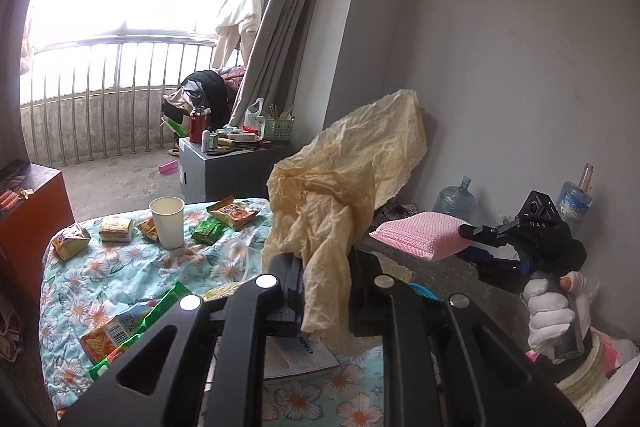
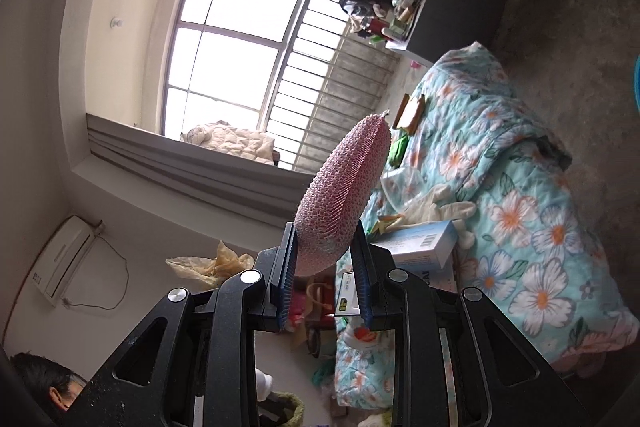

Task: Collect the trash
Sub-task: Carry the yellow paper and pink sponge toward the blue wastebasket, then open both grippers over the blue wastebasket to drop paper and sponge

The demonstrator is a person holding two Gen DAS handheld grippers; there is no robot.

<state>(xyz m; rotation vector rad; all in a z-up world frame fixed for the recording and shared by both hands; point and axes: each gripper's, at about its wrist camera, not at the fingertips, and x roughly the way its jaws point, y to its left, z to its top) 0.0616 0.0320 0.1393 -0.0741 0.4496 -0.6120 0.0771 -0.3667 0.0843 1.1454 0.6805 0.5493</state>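
My left gripper (image 1: 324, 291) is shut on a crumpled yellow cloth (image 1: 348, 179) that rises from its jaws above the floral quilt (image 1: 160, 267). My right gripper (image 2: 325, 279) is shut on a pink knitted scouring pad (image 2: 344, 195), held in the air with this view rolled on its side. In the left wrist view the same pink pad (image 1: 420, 233) and the right gripper (image 1: 480, 233) show at the right, with a white-gloved hand (image 1: 548, 311) on its handle. On the quilt lie several snack wrappers (image 1: 234, 213), a white paper cup (image 1: 168, 223) and a green packet (image 1: 120, 331). The yellow cloth (image 2: 208, 263) shows at the lower left.
A grey cabinet (image 1: 224, 167) crowded with bottles and a green basket stands behind the bed. A red-brown box (image 1: 28, 211) is at the left. Water jugs (image 1: 456, 199) stand by the wall at the right. A white glove (image 2: 440, 207) and a blue-white carton (image 2: 420, 243) lie on the quilt.
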